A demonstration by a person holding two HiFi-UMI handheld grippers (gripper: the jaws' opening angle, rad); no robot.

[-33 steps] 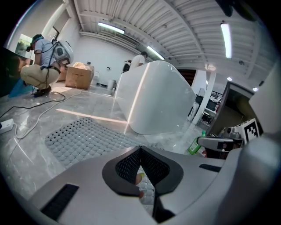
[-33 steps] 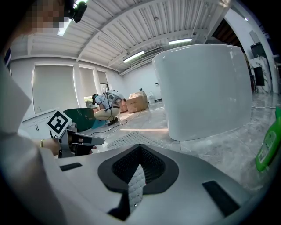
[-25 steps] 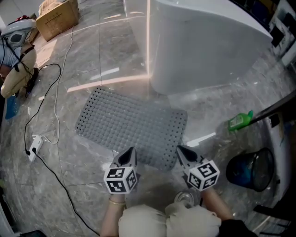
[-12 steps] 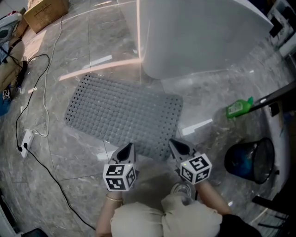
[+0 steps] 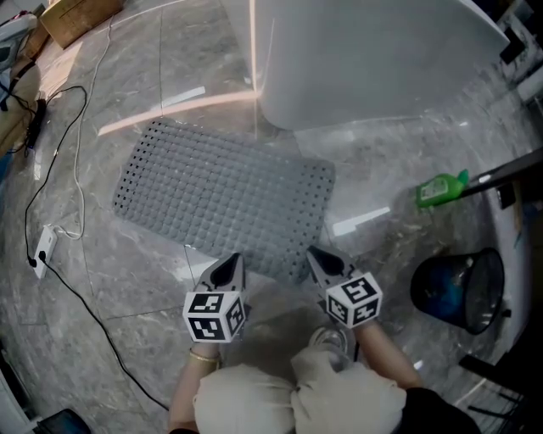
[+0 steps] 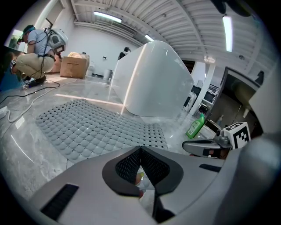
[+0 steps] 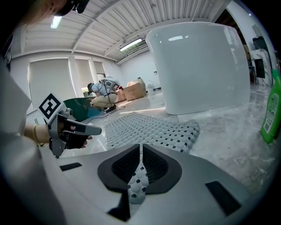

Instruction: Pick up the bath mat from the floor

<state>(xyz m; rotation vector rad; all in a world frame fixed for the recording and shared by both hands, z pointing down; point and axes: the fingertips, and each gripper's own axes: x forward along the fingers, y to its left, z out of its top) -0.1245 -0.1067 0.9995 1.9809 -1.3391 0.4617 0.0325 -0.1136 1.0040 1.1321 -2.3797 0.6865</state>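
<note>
The grey perforated bath mat (image 5: 225, 199) lies flat on the marble floor, in front of the white tub (image 5: 365, 59). My left gripper (image 5: 227, 267) hovers at the mat's near edge with its jaws shut and nothing between them; the left gripper view shows the mat (image 6: 88, 127) spread out ahead. My right gripper (image 5: 318, 257) is over the mat's near right corner, jaws shut. In the right gripper view the mat (image 7: 149, 127) lies ahead and shows through the gap below the closed jaws. I cannot see either gripper holding it.
A green bottle (image 5: 441, 188) lies on the floor to the right, with a dark round bin (image 5: 454, 288) nearer to me. A cable and power strip (image 5: 42, 246) run along the left. A cardboard box (image 5: 81, 17) sits far left. A person (image 6: 37, 48) crouches in the background.
The head view has shifted a little, so the mat sits slightly higher and further left in frame. Both grippers stay shut at the mat's near edge, and the mat has not moved.
</note>
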